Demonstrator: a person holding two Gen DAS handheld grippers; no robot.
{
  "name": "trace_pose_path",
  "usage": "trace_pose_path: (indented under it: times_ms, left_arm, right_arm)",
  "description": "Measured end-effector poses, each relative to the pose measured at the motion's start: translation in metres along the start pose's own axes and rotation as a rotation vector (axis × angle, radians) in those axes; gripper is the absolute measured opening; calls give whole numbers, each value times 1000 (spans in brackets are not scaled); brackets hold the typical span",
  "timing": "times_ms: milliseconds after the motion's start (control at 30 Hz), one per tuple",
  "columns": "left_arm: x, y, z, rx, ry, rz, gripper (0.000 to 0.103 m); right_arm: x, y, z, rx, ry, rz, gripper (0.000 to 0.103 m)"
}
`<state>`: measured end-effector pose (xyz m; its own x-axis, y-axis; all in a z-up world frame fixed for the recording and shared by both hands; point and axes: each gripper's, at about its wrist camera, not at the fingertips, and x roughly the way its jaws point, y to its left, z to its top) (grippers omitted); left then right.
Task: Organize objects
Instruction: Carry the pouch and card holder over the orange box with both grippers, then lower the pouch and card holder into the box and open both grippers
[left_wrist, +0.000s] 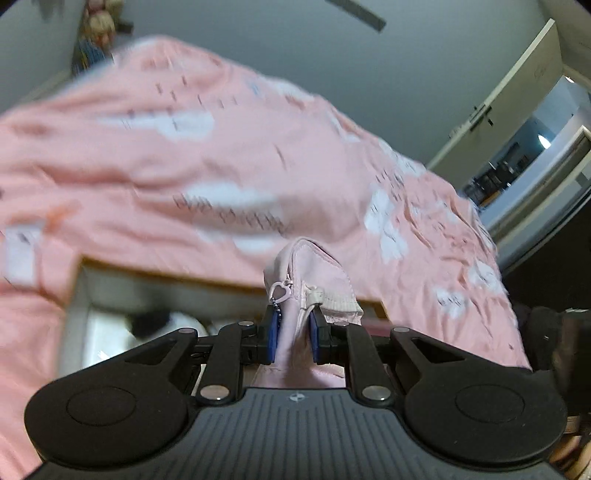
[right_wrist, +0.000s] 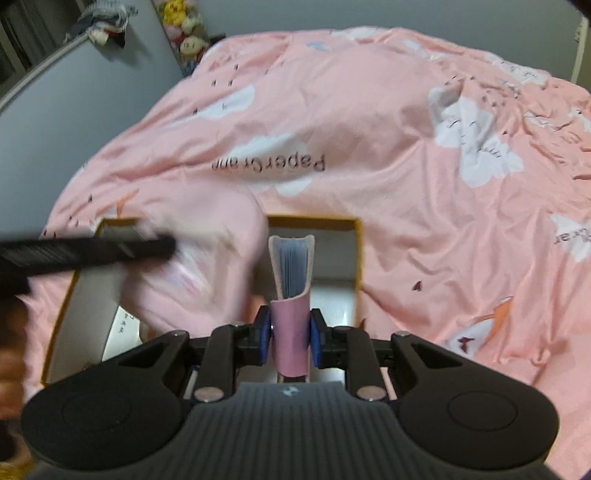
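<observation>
Gripping a pale pink zip pouch (left_wrist: 312, 280), the left gripper (left_wrist: 294, 338) is clamped across the pouch's lower body, with the blue pads (left_wrist: 272, 334) pressing in on both sides; the pouch is held in the air above an open box (left_wrist: 79, 295) that rests on the pink bedspread (left_wrist: 221, 166). The pouch appears soft and light, so it will likely fold under pressure; a hold on the seamed edge near the heart-shaped zip pull (left_wrist: 280, 288) should give firmer purchase than the slack fabric. This view is motion-blurred, and the box contents cannot be identified. In the right wrist view, the right gripper (right_wrist: 290, 341) is clenched on a small pink notebook (right_wrist: 291, 291), held upright by its spine end with the page edges fanning toward the camera, directly over the yellow-rimmed box (right_wrist: 354, 229). The notebook looks light and moderately stiff, though its cover may slip against the pads. The blurred pouch (right_wrist: 192, 266) and the left gripper's dark body (right_wrist: 88, 251) cover the box's left half and obstruct that side.
</observation>
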<state>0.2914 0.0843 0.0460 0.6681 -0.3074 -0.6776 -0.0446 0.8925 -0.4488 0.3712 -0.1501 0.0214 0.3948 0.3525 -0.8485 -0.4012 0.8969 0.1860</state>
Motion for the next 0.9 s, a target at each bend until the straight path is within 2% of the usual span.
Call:
trace_pose_path:
  times_ms: [133,367,633,900]
  left_arm:
    - [-2,10,2,-10,9,9,19]
    - [8,19,-4,-23,14,25,19]
    - [8,24,-4,-30,19,15,19]
    - [11,19,-3,-30,36,-23,19]
  right_arm:
    - [32,4,8,38,91,7,22]
    - [64,10,15,99,157,19,23]
    - [85,1,18,112,173,6,24]
    - [54,14,25,-73,91,-86,28]
